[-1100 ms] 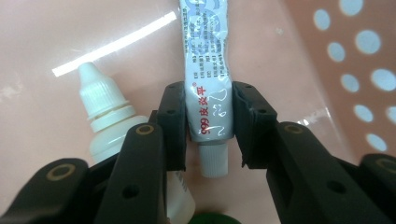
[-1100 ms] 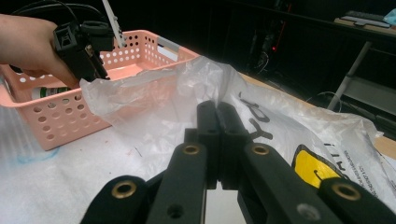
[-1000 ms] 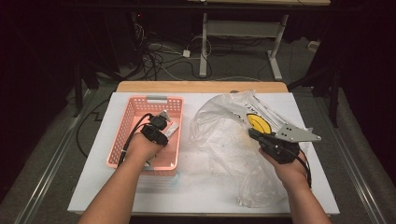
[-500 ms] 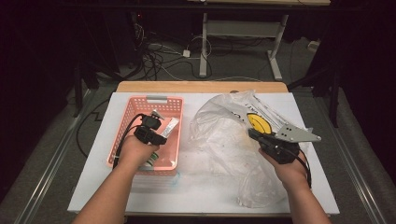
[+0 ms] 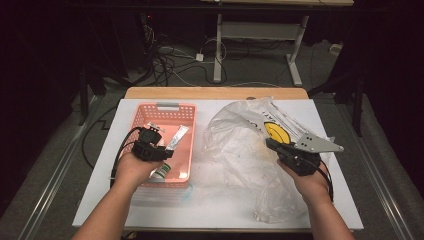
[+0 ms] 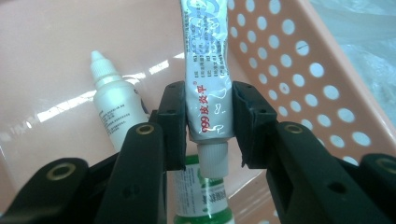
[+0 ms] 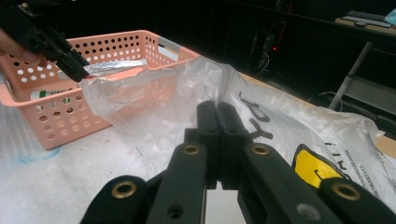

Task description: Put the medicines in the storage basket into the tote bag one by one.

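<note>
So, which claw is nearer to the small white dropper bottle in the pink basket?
Left. The left claw holds a silver tube just beside the small white dropper bottle; the right claw pinches the clear plastic bag.

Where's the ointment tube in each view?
High view: ointment tube over the pink basket, held by left gripper.
Left gripper view: centre, tube clamped between the jaws, cap toward camera.
Right gripper view: upper left, tube above basket.
Shared landmark: the pink basket.
</note>
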Tool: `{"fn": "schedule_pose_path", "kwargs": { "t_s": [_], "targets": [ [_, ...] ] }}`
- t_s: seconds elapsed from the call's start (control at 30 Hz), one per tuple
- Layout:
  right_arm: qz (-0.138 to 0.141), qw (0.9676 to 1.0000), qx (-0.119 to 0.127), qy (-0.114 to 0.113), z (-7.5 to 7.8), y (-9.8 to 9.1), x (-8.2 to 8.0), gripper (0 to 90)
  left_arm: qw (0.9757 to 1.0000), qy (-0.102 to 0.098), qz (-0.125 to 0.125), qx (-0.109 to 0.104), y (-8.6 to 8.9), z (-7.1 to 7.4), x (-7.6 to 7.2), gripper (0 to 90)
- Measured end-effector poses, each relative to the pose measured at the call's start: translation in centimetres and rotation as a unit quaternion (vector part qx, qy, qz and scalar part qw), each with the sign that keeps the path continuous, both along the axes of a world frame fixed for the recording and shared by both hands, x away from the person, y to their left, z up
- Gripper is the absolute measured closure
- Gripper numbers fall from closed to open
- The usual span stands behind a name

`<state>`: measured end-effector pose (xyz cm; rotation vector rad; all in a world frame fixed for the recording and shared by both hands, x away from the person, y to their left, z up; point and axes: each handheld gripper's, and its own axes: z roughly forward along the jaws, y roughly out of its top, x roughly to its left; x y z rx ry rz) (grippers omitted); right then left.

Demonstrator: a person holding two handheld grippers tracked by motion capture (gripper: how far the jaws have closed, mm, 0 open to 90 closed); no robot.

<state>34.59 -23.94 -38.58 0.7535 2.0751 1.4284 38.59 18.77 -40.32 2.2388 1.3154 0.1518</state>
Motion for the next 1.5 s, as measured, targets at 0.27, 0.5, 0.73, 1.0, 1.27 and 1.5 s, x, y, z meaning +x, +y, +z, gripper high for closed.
{"fn": "schedule_pose_path", "kwargs": {
  "t_s": [0.27,0.5,0.73,1.0,1.27,1.5],
  "targets": [
    [0.001,1.0,-0.002,0.0,-0.1,0.0,0.0,90.0,0.9991,-0.037,-0.005,-0.019,0.3,-0.1,-2.2,65.6],
    [0.001,1.0,-0.003,-0.002,-0.1,0.1,-0.1,90.0,0.997,-0.068,-0.013,-0.033,0.1,-0.2,-3.9,65.6],
    [0.0,1.0,-0.003,-0.002,-0.1,0.0,-0.1,90.0,0.9933,-0.094,-0.028,-0.061,-0.5,-0.4,-5.4,65.7],
    [0.002,1.0,-0.004,-0.004,-0.1,0.1,-0.1,90.0,0.9879,-0.12,-0.045,-0.086,-1.6,0.1,-7.0,65.7],
    [0.002,1.0,-0.002,-0.002,-0.1,0.1,-0.1,90.0,0.9838,-0.132,-0.067,-0.101,-2.9,0.5,-8.2,65.7],
    [0.001,1.0,-0.002,-0.002,-0.1,0.0,-0.1,90.0,0.9787,-0.145,-0.099,-0.107,-4.6,1.2,-9.7,65.7]
  ]
}}
